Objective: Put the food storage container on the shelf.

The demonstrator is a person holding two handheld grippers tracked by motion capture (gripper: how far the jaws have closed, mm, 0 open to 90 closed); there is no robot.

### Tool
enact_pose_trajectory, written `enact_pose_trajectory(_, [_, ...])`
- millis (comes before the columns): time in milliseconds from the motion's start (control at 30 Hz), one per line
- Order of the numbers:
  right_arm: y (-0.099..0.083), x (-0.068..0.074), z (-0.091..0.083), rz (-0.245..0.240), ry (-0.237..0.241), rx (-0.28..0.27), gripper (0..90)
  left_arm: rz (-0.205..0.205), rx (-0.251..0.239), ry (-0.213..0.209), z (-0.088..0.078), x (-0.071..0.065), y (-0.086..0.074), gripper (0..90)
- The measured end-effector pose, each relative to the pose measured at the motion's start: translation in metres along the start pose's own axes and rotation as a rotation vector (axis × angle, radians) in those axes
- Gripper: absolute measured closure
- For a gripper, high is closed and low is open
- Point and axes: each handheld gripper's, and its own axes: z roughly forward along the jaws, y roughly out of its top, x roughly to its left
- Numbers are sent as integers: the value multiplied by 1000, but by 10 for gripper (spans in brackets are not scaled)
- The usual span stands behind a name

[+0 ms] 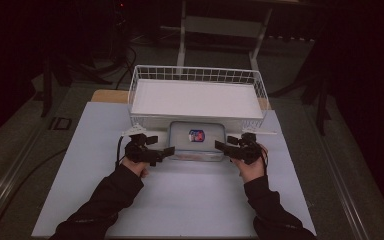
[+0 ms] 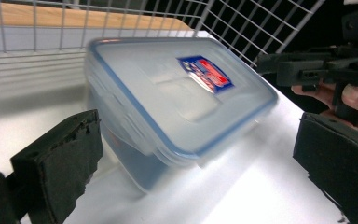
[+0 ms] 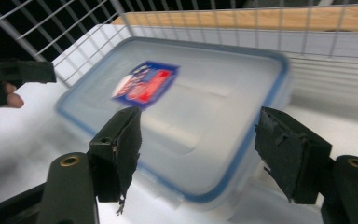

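Observation:
A clear plastic box (image 1: pixel 185 141) with a blue-rimmed lid and a red and blue sticker lies on the white mat, just in front of the wire basket. My left gripper (image 1: pixel 161 146) is at the box's left end. In the left gripper view, my left gripper (image 2: pixel 198 163) holds its jaws wide apart, and the box (image 2: pixel 168 93) lies beyond them untouched. My right gripper (image 1: pixel 225 144) is at the box's right end. In the right gripper view, my right gripper (image 3: pixel 205 151) is also open, and the box (image 3: pixel 200 98) shows between its jaws, clear of both pads.
The white wire basket (image 1: pixel 195 72) with a white floor stands directly behind the box, against its far side. The white mat (image 1: pixel 190 200) reaches to the near edge, with bare wood at the back left. Dark floor and stands surround the table.

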Motion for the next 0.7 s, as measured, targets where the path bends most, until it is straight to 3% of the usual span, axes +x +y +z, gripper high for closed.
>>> enact_pose_trajectory(67, [-1, 7, -3, -17, 18, -3, 341, 4, 7, -6, -4, -4, -2, 7])
enact_pose_trajectory(167, [-3, 16, -7, -34, 40, 0, 375, 48, 25, 27, -13, -15, -5, 4])
enact_pose_trajectory(300, [-5, 29, -10, -40, 86, -3, 463, 47, 39, 17, -23, -24, -11, 0])
enact_pose_trajectory(433, [-8, 41, -8, -79, 102, 9, 544, 51, 47, 12, -29, -29, -15, 0])
enact_pose_trajectory(600, [-12, 50, -4, -105, 104, 27, 604, 82, 52, 3, -36, -42, -27, 0])
enact_pose_trajectory(700, [-14, 52, -2, -105, 108, 39, 641, 78, 48, 2, -39, -45, -31, 0])
